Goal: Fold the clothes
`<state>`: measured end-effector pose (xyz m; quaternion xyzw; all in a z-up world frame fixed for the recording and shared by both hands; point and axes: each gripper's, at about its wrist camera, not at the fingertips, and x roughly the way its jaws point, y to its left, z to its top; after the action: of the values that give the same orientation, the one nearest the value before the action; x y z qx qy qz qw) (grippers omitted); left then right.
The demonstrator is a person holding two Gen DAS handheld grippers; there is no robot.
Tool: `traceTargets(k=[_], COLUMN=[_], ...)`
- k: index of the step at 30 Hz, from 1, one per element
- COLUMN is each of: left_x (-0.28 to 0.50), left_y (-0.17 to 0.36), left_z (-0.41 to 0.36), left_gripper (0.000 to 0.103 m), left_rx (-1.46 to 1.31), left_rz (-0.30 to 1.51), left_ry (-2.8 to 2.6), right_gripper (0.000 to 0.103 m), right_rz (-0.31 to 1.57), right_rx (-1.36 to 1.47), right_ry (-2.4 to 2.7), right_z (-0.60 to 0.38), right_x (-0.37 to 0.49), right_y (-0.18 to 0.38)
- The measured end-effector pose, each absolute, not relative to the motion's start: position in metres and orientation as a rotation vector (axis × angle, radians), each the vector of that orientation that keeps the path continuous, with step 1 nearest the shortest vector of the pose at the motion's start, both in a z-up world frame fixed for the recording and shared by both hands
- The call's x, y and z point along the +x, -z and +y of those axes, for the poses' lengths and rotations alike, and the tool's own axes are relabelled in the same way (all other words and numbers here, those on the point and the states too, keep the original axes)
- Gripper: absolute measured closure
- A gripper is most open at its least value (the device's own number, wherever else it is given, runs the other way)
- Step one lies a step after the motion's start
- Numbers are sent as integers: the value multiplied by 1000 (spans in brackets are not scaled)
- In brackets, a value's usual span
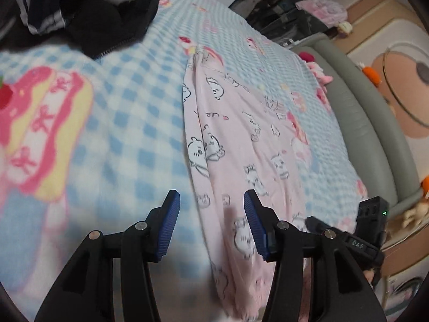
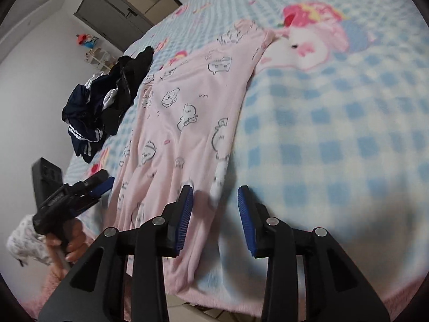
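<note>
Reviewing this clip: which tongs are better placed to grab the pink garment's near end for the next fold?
Probably left. The left tongs stand open with the pink garment directly between the pads. The right tongs, also open, straddle its edge, half over the blanket.

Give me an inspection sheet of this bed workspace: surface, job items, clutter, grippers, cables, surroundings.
Surface: bed with a blue-and-white checked blanket printed with pink cartoon motifs.
Job's things: pink pyjama garment with a bear print, laid out long on the blanket, its near end hanging over the bed edge.
Clutter: dark clothes pile, black and navy with white stripes, heaped on the blanket beyond the pink garment, apart from it.
Grippers: left gripper open, nothing pinched, above the garment's edge; right gripper open, nothing pinched, above the garment's other edge.
Cables: nothing seen.
Surroundings: grey padded bed frame, cartoon floor mat, grey cabinet against a white wall.
</note>
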<state>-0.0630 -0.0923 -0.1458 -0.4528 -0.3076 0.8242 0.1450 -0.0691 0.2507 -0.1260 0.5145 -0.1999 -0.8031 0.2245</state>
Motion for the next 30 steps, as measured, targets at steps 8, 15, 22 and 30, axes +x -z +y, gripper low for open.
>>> traceTargets(k=[8,15,22,30], left_x=[-64,-70,-79,-66], left_y=[161,166,166,172], left_z=[-89,-81,-78,-95], left_gripper=[66,79,100,101], left_rx=[-1257,-1332,-1308,-1383], left_rz=[-936,-821,-832,-705], left_ry=[-2316,-2365,-2423,-2553], right_gripper=[70,79,97,99], right_rz=[-715,-786,-723,-462], right_rx=[1420,1422,1396,1428], right_ry=[2085,2110,2169,2369], right_z=[247,254,240,252], right_x=[-101,-100,-102,-92], right_y=[142,150,144,132])
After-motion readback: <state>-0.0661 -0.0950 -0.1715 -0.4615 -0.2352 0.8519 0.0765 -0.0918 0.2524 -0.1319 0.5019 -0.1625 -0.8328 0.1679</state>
